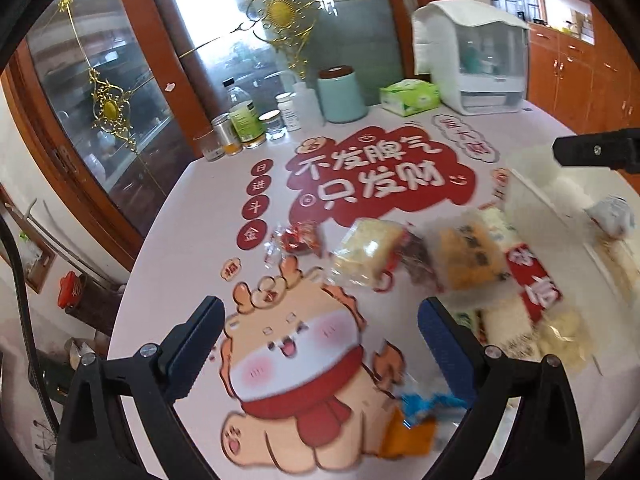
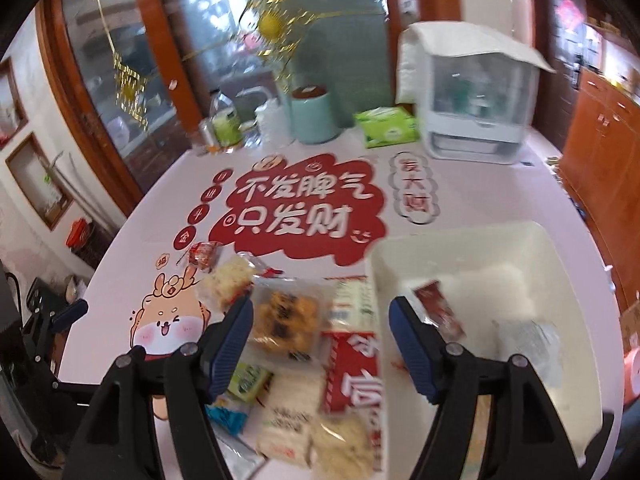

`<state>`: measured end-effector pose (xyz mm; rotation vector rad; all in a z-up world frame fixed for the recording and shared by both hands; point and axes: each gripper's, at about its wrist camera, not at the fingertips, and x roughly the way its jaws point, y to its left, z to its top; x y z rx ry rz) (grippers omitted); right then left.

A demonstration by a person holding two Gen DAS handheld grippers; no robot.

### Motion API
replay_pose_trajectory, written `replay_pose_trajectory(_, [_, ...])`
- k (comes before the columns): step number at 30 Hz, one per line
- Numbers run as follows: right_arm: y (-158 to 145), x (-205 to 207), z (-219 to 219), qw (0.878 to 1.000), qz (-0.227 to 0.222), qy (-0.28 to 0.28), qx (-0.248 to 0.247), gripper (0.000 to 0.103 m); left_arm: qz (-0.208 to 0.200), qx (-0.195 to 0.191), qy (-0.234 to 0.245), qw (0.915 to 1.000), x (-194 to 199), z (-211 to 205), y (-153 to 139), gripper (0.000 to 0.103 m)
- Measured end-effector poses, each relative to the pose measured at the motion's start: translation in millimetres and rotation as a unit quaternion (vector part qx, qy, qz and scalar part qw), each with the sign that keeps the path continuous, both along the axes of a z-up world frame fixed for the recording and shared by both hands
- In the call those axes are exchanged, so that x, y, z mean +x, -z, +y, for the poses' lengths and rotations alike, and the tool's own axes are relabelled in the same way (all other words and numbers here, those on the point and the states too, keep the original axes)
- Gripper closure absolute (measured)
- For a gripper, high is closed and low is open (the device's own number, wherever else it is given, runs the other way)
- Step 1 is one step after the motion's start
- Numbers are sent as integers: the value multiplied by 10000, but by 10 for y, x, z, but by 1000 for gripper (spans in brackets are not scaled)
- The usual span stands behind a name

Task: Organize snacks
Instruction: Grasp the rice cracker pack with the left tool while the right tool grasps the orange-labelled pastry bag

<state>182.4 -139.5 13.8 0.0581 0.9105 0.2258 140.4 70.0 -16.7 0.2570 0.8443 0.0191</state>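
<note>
Both tools, left (image 1: pixel 320 344) and right (image 2: pixel 320 340), gape empty; the packets (image 2: pixel 286 320) beside the bin (image 2: pixel 560 264) look light, crinkly, best pinched mid-body.

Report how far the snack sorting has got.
Done: a few packets, one dark red, already lie in the white bin. In hand: nothing; the left gripper and right gripper are both open and empty. Left: most of the pile, including the yellow cake packet and small red packet, remains on the table.
</note>
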Motion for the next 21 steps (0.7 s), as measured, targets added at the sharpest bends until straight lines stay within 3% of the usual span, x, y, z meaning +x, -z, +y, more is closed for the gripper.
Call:
replay_pose_trajectory(4, [279,352,253,9969,718,-178,271,32,166,33,205,9996,333,86,189,6])
replay_pose_trajectory(11, [942,565,447,9864,1600,-5,389,32,702,-154,697,9950,745,141,497,6])
replay_pose_trajectory(15, [1165,634,483,9824,1839,79,311,31,898,-244,822,9923,900,136,633,6])
replay_pose_trajectory(21, [1240,690,532,9854,1684,250,-3,19,1134,-262,866,9894,1122,83,838,6])
